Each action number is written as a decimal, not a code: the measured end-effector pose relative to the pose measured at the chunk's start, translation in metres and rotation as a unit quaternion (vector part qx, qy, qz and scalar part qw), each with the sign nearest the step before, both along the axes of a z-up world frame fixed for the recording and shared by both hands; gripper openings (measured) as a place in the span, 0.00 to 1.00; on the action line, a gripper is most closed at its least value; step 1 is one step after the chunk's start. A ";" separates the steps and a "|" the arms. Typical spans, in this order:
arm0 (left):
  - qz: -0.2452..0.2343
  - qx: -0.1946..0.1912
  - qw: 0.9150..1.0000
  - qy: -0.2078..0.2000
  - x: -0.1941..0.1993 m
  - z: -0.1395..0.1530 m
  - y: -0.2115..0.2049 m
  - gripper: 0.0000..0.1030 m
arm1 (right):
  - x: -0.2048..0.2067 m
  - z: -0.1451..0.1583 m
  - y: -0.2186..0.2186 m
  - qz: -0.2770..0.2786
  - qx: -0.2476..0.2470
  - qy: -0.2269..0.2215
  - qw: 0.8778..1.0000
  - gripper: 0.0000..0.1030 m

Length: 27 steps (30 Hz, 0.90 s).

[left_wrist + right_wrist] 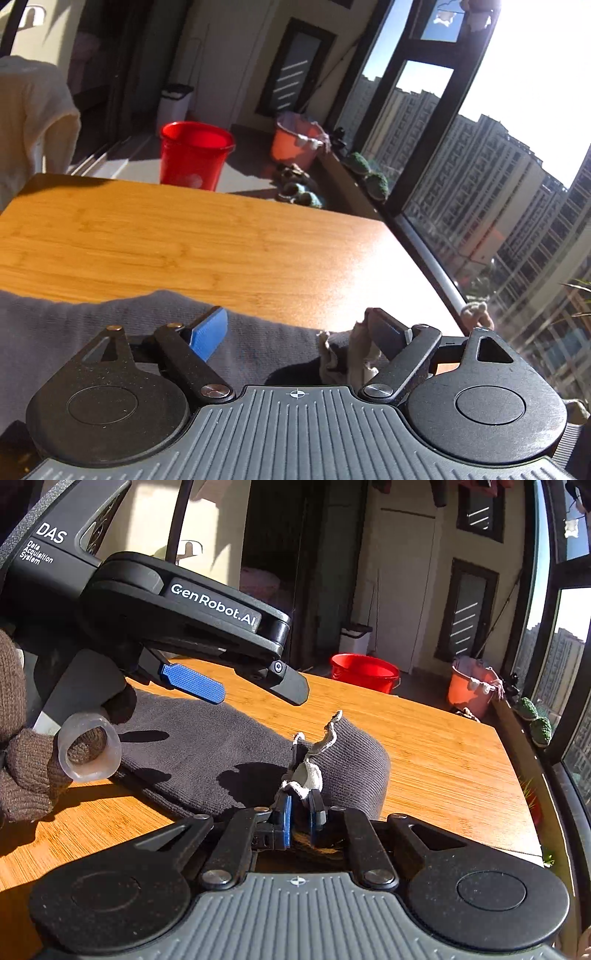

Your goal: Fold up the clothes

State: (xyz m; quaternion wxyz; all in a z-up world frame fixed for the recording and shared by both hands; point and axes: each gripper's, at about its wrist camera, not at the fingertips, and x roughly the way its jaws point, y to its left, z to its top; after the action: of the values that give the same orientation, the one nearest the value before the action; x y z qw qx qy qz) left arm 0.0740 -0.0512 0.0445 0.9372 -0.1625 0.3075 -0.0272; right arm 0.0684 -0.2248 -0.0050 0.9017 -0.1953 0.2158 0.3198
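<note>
Dark grey knitted garment (207, 753) lay on wooden table (424, 746). Right gripper (299, 812) pinched its white frayed edge (308, 779). Left gripper (295, 328) spread wide above.

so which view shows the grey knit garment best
The right wrist view: the grey knit garment stretches across the wooden table there. The left wrist view shows only its near edge behind the fingers.

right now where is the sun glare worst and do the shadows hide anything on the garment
Left wrist view: glare washes out the table toward the window and the sky at upper right; the grey garment sits mostly in shade. Right wrist view: hard sunlight, with the left gripper casting sharp dark shadows on the garment, whose knit still reads; fisheye bends the window frame.
</note>
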 end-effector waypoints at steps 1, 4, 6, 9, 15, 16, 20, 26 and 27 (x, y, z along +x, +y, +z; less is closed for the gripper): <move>-0.010 0.008 1.000 -0.001 0.001 0.004 -0.005 0.91 | -0.003 -0.001 0.003 0.003 -0.009 -0.008 1.000 0.09; -0.034 0.040 0.998 0.021 0.017 -0.008 -0.028 0.90 | -0.005 0.000 0.007 0.009 -0.019 -0.014 1.000 0.09; -0.032 0.076 0.995 0.049 0.029 -0.025 -0.040 0.85 | -0.003 0.004 -0.002 0.011 0.002 -0.002 1.000 0.11; -0.021 0.092 0.994 0.056 0.032 -0.043 -0.040 0.86 | 0.007 0.015 -0.034 0.006 0.077 0.062 0.995 0.18; -0.020 0.083 0.995 0.054 0.027 -0.044 -0.036 0.87 | 0.049 0.002 -0.088 -0.118 0.246 0.210 0.939 0.55; -0.019 0.084 0.995 0.054 0.027 -0.044 -0.036 0.87 | 0.054 -0.004 -0.088 -0.124 0.260 0.226 0.930 0.55; -0.018 0.079 0.995 0.053 0.025 -0.044 -0.035 0.87 | 0.065 -0.024 -0.080 -0.140 0.289 0.257 0.911 0.49; -0.011 0.067 0.996 0.051 0.025 -0.043 -0.030 0.88 | 0.056 -0.017 -0.080 -0.111 0.272 0.235 0.926 0.31; -0.012 0.055 0.997 0.051 0.024 -0.041 -0.027 0.88 | 0.057 -0.012 -0.081 -0.105 0.264 0.227 0.931 0.31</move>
State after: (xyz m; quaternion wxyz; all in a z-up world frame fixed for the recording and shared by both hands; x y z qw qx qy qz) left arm 0.0980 -0.0786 0.0032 0.9274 -0.1079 0.3579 -0.0133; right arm 0.1258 -0.3062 -0.0168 0.8762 0.1517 0.3416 0.3043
